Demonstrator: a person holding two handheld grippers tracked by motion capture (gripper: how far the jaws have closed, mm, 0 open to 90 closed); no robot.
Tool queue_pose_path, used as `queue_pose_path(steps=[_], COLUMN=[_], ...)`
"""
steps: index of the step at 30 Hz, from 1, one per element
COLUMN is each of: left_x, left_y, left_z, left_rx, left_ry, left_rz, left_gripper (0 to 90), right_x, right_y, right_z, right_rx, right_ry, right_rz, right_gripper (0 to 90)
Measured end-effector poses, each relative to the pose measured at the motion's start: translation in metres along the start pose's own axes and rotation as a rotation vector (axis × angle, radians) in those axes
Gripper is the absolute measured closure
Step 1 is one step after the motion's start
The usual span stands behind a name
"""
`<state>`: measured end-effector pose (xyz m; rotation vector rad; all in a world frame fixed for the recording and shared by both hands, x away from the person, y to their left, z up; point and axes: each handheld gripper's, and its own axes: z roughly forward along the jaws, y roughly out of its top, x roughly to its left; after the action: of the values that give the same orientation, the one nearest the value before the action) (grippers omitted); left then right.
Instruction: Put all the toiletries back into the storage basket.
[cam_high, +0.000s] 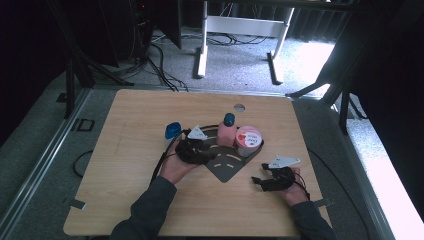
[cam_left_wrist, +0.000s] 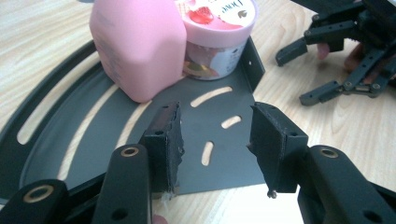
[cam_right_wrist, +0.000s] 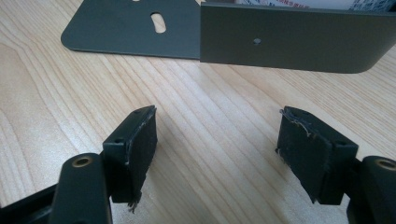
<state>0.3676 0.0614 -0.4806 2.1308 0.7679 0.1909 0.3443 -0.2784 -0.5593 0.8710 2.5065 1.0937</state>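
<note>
Two items stand in my dark fan-shaped tray (cam_high: 226, 167): the pink bottle (cam_high: 226, 133) with its blue cap, and the pink-lidded tub (cam_high: 248, 140) just right of it, the two touching, both at the tray's far edge against the upright wall. I judge those two placed.

The blue-capped container (cam_high: 172, 133) stands on the bare table (cam_high: 125, 165), left of the tray and close beside my left hand. It looks like the one item left to move in, though that is my reading only.

Left gripper (cam_high: 196, 150): sits over the tray's near-left part. In the left gripper view its jaws stand apart with nothing between them, only slotted tray floor; the bottle (cam_left_wrist: 137, 46) and tub (cam_left_wrist: 215, 32) lie just beyond the tips.

Right gripper (cam_high: 272, 181): resting low on the table, near and right of the tray. Jaws wide apart, bare wood between them, the tray's wall (cam_right_wrist: 289, 39) ahead.

Next, as I judge it: swing left to the blue-capped container, clamp it, set it in the free left part of the tray.
</note>
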Motion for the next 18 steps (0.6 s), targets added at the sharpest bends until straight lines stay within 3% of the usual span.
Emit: queue_pose_path(steps=[18], left_x=[0.008], left_y=[-0.013], left_z=[-0.015], left_rx=[0.036], left_ry=[0.003], left_rz=[-0.028], left_gripper=[52.8], right_x=[0.0], right_y=[0.0], right_z=[0.0], right_rx=[0.0], right_ry=[0.0], right_rz=[0.0], right_gripper=[28.2])
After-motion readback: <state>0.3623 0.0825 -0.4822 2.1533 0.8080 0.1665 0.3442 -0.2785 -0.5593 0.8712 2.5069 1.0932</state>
